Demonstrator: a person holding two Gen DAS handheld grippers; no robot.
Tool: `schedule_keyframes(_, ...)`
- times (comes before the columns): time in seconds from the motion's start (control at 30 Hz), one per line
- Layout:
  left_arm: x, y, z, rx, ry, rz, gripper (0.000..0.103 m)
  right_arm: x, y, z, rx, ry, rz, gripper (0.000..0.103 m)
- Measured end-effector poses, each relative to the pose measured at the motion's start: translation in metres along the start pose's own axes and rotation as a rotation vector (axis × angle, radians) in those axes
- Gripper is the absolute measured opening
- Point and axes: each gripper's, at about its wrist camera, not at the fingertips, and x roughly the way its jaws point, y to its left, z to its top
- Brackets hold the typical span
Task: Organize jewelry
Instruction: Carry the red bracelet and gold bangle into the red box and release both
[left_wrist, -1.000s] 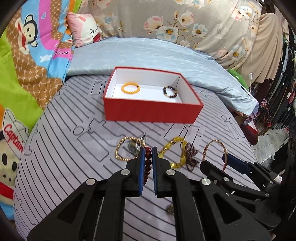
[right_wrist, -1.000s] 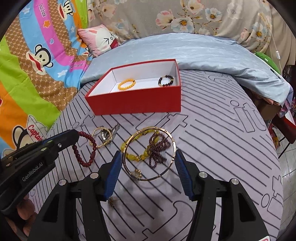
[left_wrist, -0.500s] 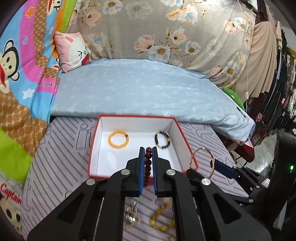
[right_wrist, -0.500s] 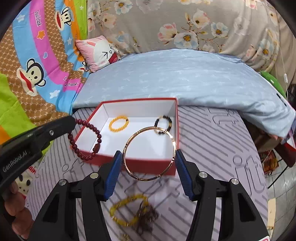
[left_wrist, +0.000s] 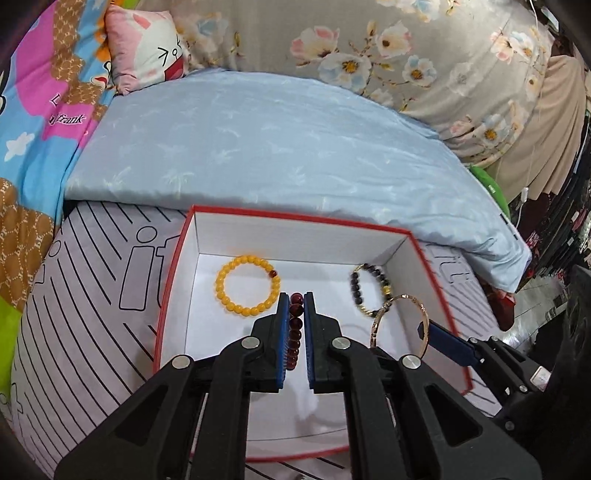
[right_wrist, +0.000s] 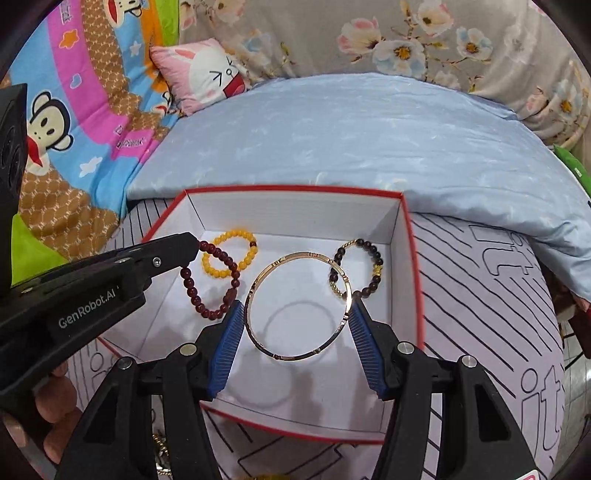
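Observation:
A red box with a white inside lies on the striped bedspread. In it rest a yellow bead bracelet and a dark bead bracelet. My left gripper is shut on a dark red bead bracelet, which hangs over the box's left half. My right gripper is shut on a thin gold bangle, held by its two sides above the box's middle.
A light blue quilt lies behind the box, with a pink cartoon pillow and floral fabric beyond. More jewelry shows on the bedspread at the bottom edge of the right wrist view. A hand grips the left tool.
Both grippers moved forward from the loose jewelry on the bedspread to above the box, each carrying its bracelet. The box now fills the lower middle of both views.

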Motion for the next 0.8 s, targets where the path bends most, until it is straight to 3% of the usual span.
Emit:
schedule_keyframes(0.17, 0.005, 0.008, -0.005, 0.03, -0.019, 0.059, 0.01, 0.015, 0.001, -0.002, -0.024, 0.018, -0.022, 0.057)
schedule_keyframes(0.2, 0.004, 0.01, -0.005, 0.029, -0.028, 0.072, 0.014, 0.015, 0.002, -0.001, -0.029, 0.016, -0.022, 0.057)
schedule_keyframes(0.27, -0.002, 0.013, -0.005, 0.025, -0.054, 0.094, 0.032, 0.014, 0.002, -0.001, -0.023, 0.012, -0.017, 0.057)
schedule_keyframes(0.53, -0.027, 0.022, -0.011, 0.026, -0.112, 0.154, 0.033, -0.014, -0.006, -0.011, 0.018, -0.028, -0.019, 0.057)
schedule_keyframes(0.8, -0.052, 0.028, -0.036, 0.008, -0.111, 0.158, 0.033, -0.046, -0.011, -0.035, 0.056, -0.045, -0.015, 0.057)
